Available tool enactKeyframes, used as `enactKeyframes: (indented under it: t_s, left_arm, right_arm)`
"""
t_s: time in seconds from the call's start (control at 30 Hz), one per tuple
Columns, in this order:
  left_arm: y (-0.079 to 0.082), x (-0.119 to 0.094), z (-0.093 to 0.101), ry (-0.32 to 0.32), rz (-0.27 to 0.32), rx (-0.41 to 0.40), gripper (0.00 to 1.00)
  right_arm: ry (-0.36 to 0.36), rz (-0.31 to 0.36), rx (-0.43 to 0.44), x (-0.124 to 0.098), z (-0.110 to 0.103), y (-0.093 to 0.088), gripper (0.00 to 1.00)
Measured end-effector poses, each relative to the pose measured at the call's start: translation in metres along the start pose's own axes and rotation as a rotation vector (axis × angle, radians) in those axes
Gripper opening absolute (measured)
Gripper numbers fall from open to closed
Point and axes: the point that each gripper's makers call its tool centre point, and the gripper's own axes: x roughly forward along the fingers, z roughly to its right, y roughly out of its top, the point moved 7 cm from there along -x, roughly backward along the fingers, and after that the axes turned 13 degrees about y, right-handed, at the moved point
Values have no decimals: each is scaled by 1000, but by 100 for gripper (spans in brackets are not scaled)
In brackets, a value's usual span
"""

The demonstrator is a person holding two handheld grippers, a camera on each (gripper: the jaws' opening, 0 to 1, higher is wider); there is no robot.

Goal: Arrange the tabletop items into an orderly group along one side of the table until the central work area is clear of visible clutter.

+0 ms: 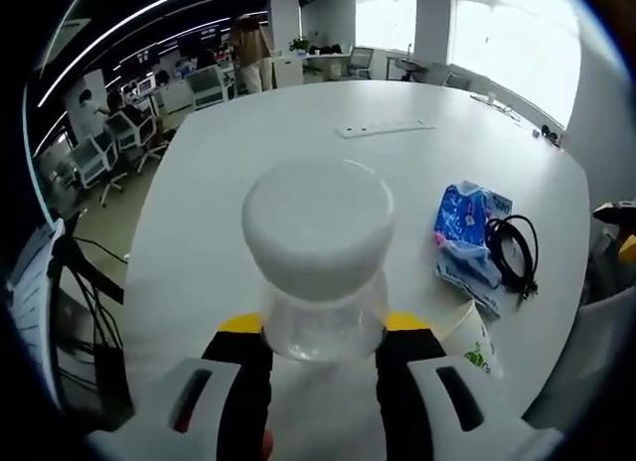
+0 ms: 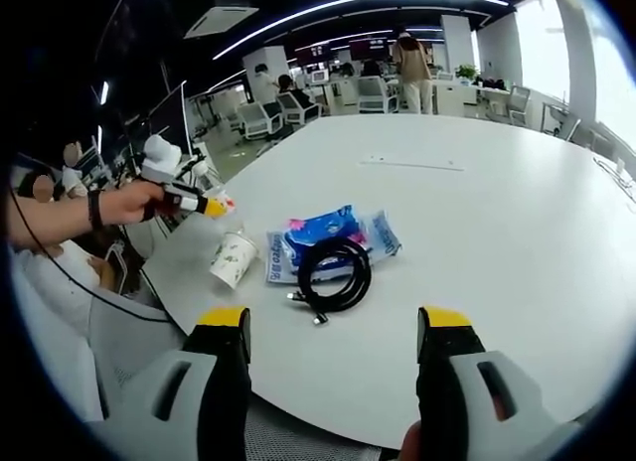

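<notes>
Two grippers | left gripper (image 1: pixel 320 354) jaws clamp clear plastic white-capped jar (image 1: pixel 318 262) | right gripper (image 2: pixel 333 327) jaws wide, empty | next: set jar beside paper cup (image 2: pixel 234 258) at bench (image 2: pixel 517 232) edge

Ahead of the right gripper (image 2: pixel 333 347), bare table (image 2: pixel 497 213) is lying open; a cable (image 2: pixel 336 272), packet (image 2: pixel 328 237) and cup (image 2: pixel 234 257) are crowding its front-left.

Table (image 2: pixel 497 242): white. Jar (image 1: pixel 320 282): clear body, white lid (image 1: pixel 318 228). Wipes pack (image 2: pixel 333 237): blue with pink and white print. Cable (image 2: pixel 336 270): black. Paper cup (image 2: pixel 233 258): white, green print. Gripper jaws: black, yellow tips.
</notes>
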Motion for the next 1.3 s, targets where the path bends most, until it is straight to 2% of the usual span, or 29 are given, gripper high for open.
enactKeyframes:
  t_s: [0.53,1.03,1.3]
  left_arm:
    - [15,18,-7,70,4,-91,39]
    - [32,37,-11,122,20,-141,38]
    - [37,40,-9,178,12,-207,38]
  right_arm:
    - [0,-4,0,-1,1,1,67]
    - [-8,-10,11,-4,4,-3,67]
    - [-13,-10,18,-5,5,-3,67]
